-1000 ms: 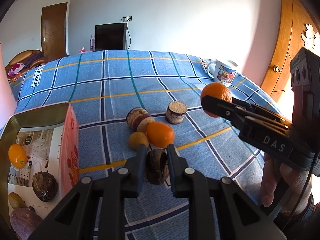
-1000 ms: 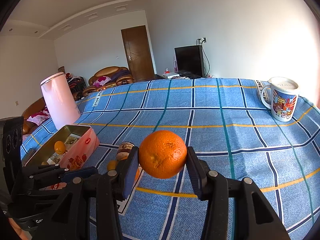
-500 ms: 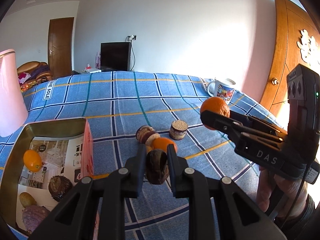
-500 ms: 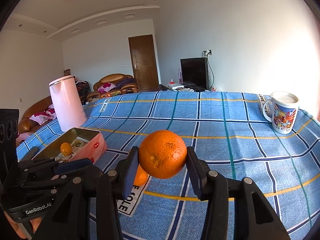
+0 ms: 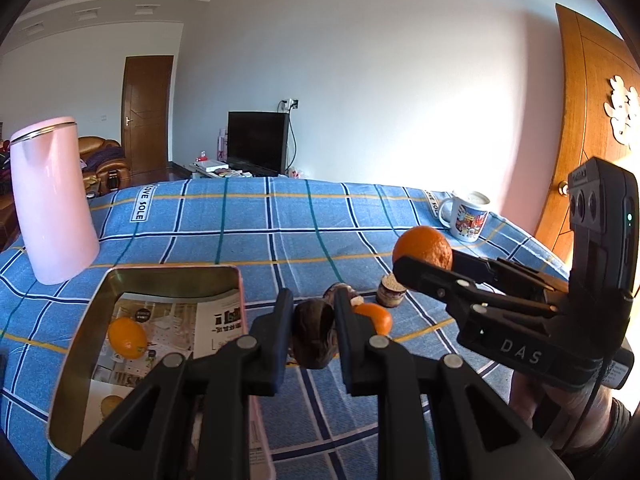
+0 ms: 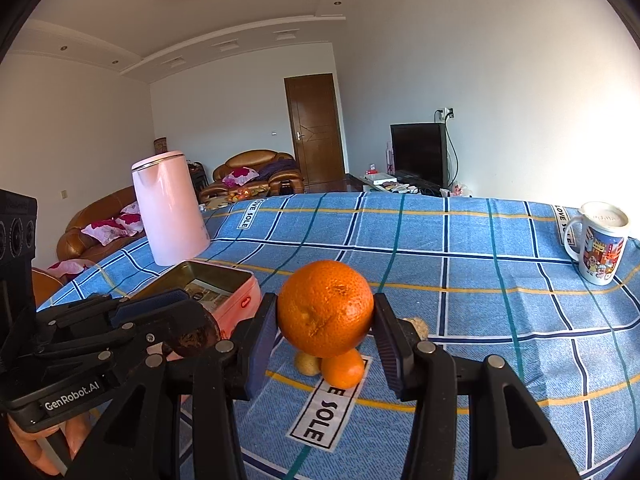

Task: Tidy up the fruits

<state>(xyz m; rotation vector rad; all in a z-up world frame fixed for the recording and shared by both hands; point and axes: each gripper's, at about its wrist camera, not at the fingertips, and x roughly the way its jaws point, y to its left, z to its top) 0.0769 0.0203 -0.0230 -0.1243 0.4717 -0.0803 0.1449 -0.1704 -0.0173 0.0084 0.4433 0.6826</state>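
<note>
Orange fruit (image 6: 325, 307), blue plaid cloth (image 6: 460, 272)

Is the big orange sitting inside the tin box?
No, the big orange is gripped between the right gripper fingers, above the blue cloth.

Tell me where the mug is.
The mug stands at the far right of the blue checked cloth in both views, apart from the fruit.

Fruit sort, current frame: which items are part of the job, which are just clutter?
Job:
- orange, in right gripper
- dark brown fruit, in left gripper
- tin box holding a small orange fruit
- loose fruits on the cloth

Clutter:
- pink kettle
- mug
- TV
</note>
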